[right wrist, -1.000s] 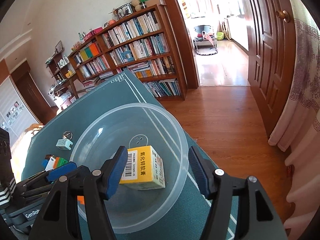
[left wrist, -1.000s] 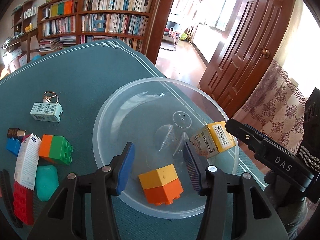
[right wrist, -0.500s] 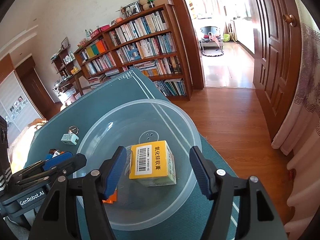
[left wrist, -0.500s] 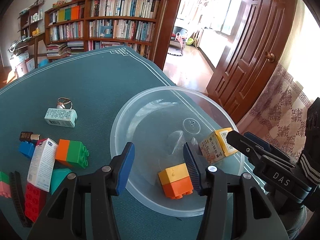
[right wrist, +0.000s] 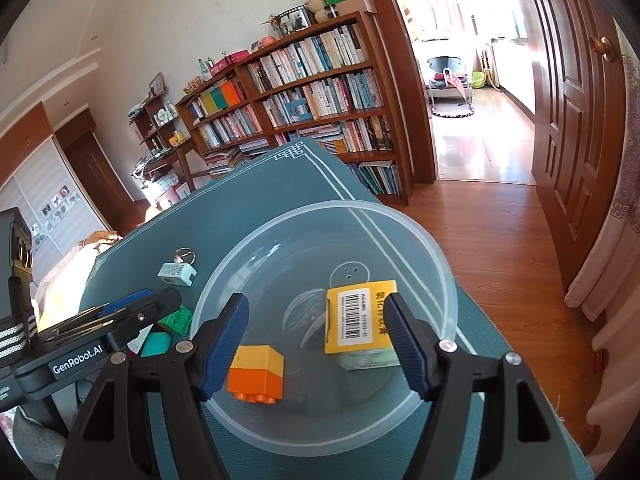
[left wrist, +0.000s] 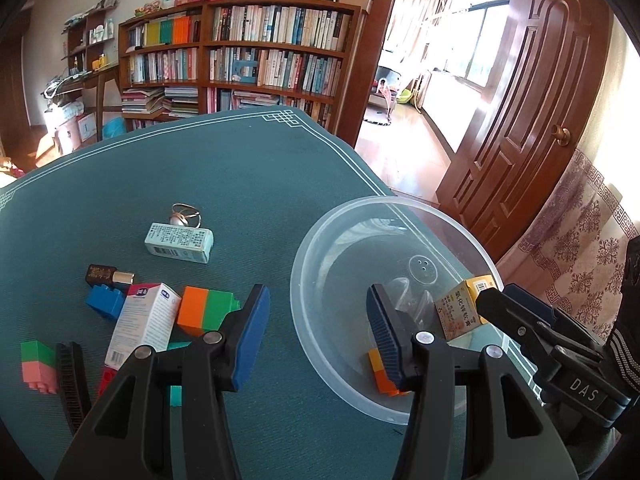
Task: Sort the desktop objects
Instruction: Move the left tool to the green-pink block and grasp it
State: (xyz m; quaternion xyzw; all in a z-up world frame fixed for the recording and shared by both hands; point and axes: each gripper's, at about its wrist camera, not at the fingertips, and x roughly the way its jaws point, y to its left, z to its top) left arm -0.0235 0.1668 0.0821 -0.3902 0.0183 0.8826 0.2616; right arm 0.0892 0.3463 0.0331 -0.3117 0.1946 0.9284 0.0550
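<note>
— What's in the round clear plastic bowl (right wrist: 436, 248)?
— A yellow cardboard box (right wrist: 360, 322) and a studded yellow-orange block (right wrist: 256, 372).
— The grippers?
— Left gripper (left wrist: 316, 336) and right gripper (right wrist: 320, 344) both spread apart, holding nothing.

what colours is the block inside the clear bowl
Yellow on top, orange below: the block lies in the bowl, clearest in the right wrist view.

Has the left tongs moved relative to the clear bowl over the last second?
Yes. The left tongs have shifted left: they framed the yellow-orange block inside the clear bowl; now they straddle its left rim.
</note>
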